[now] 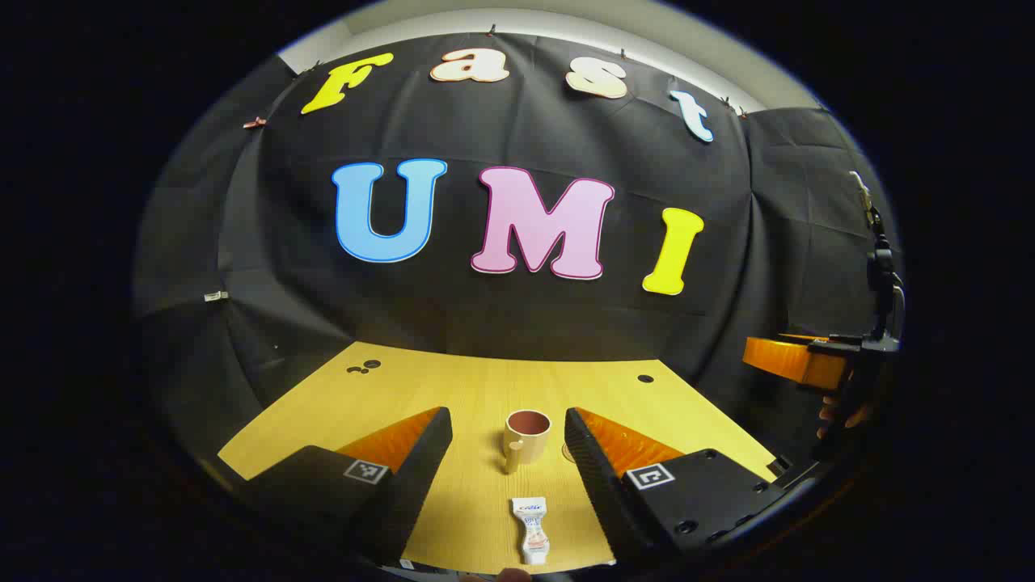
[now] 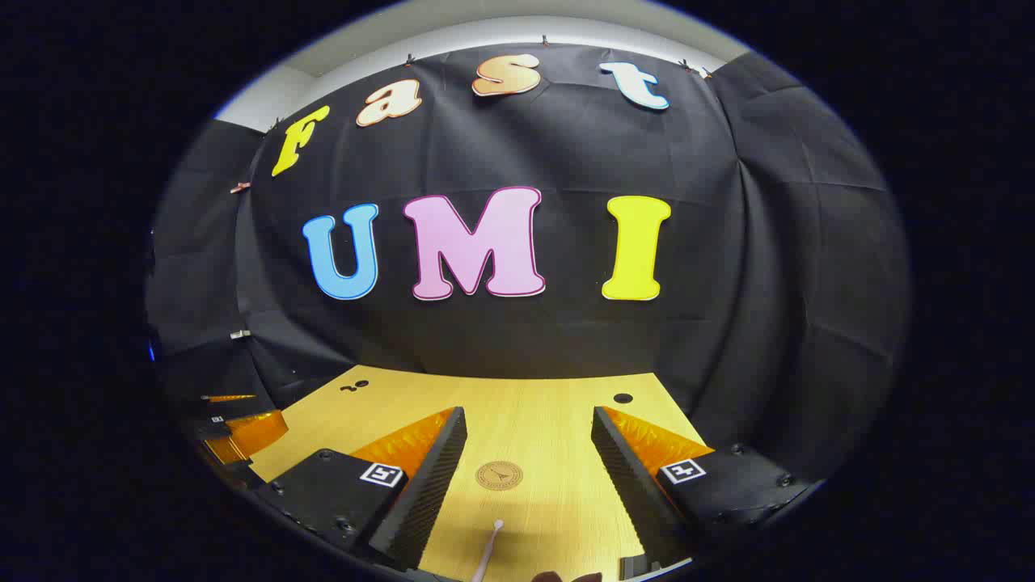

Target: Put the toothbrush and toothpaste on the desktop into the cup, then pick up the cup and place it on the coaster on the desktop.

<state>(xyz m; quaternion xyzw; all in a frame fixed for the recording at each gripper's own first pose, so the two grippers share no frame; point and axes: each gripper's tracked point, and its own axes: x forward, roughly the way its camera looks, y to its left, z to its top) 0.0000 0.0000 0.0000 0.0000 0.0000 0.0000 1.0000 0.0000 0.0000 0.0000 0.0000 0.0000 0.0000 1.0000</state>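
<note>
Both sets of jaws stand wide apart and empty above the wooden counter (image 1: pixel 485 388): left gripper (image 1: pixel 508 436) framing the mug-style cup (image 1: pixel 526 436) with the toothpaste tube (image 1: pixel 532 529) lying flat just nearer, right gripper (image 2: pixel 527 453) framing the round coaster (image 2: pixel 499 475) with the toothbrush (image 2: pixel 488 550) at the near edge. Probably light, soft tube, best pinched across its flat middle. Slim, stiff, likely slippery brush, best taken mid-handle; rigid cup, by wall or handle.

toothpaste (image 1: pixel 531 529) lies before the cup (image 1: pixel 526 436); toothbrush (image 2: pixel 487 551) before the coaster (image 2: pixel 499 475).
</note>
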